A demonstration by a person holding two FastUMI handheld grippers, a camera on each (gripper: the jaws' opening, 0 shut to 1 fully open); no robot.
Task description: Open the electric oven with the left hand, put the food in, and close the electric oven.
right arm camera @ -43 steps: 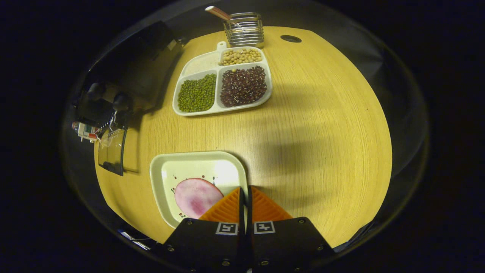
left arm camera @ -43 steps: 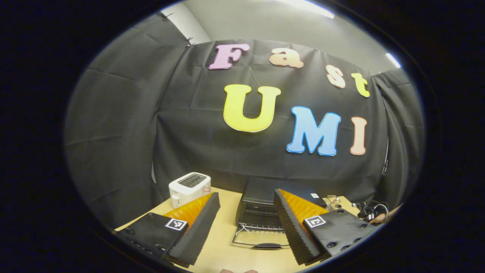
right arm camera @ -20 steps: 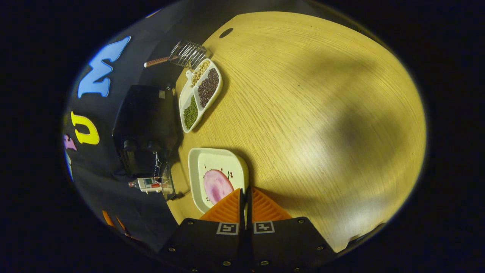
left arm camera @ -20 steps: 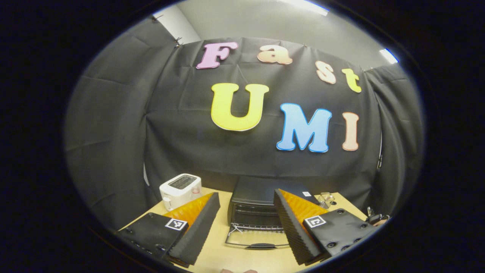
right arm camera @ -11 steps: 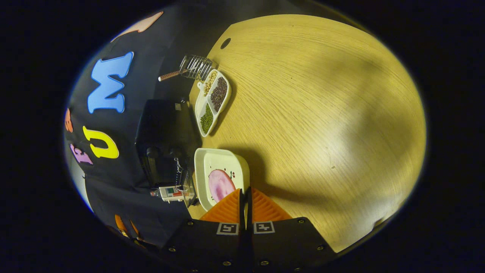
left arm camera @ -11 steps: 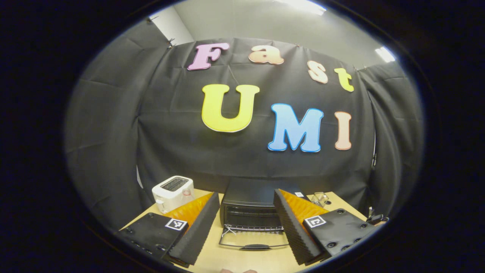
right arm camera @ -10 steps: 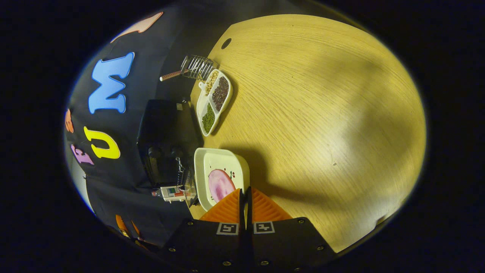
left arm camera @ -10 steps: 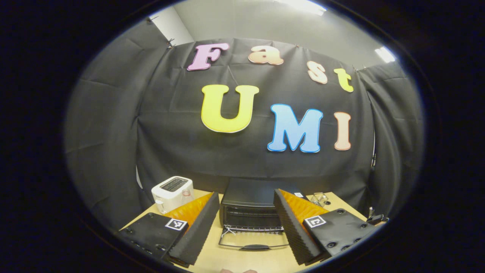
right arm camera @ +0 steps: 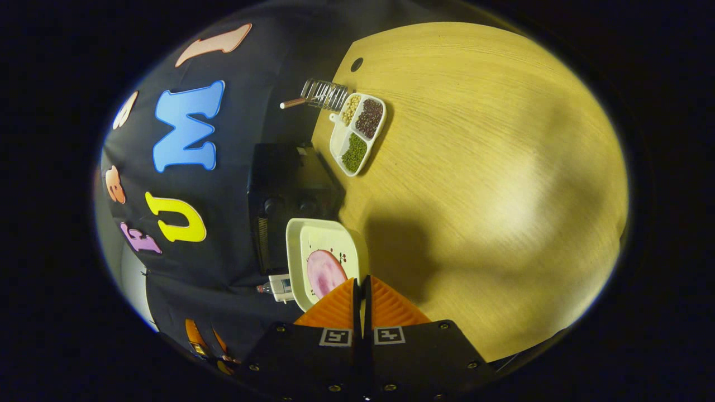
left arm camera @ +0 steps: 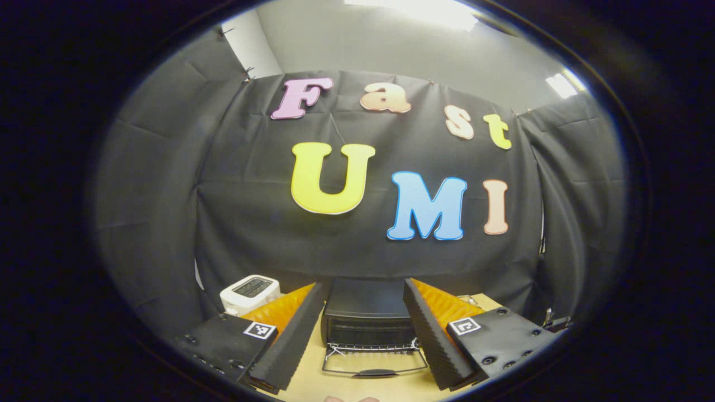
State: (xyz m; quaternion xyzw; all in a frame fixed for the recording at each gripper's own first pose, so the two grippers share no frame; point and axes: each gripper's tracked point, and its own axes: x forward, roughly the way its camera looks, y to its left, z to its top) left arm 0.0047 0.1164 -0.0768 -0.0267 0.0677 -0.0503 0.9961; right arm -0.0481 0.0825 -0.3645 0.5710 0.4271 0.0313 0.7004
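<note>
Right gripper [right arm camera: 362, 298] clamped on rim of plate [right arm camera: 299, 245] carrying food [right arm camera: 325, 272], held level beside oven [right arm camera: 285, 190]. Left gripper [left arm camera: 363, 329] spread wide, clear of dropped door [left arm camera: 373, 363], leaving opening free for loading.
</note>
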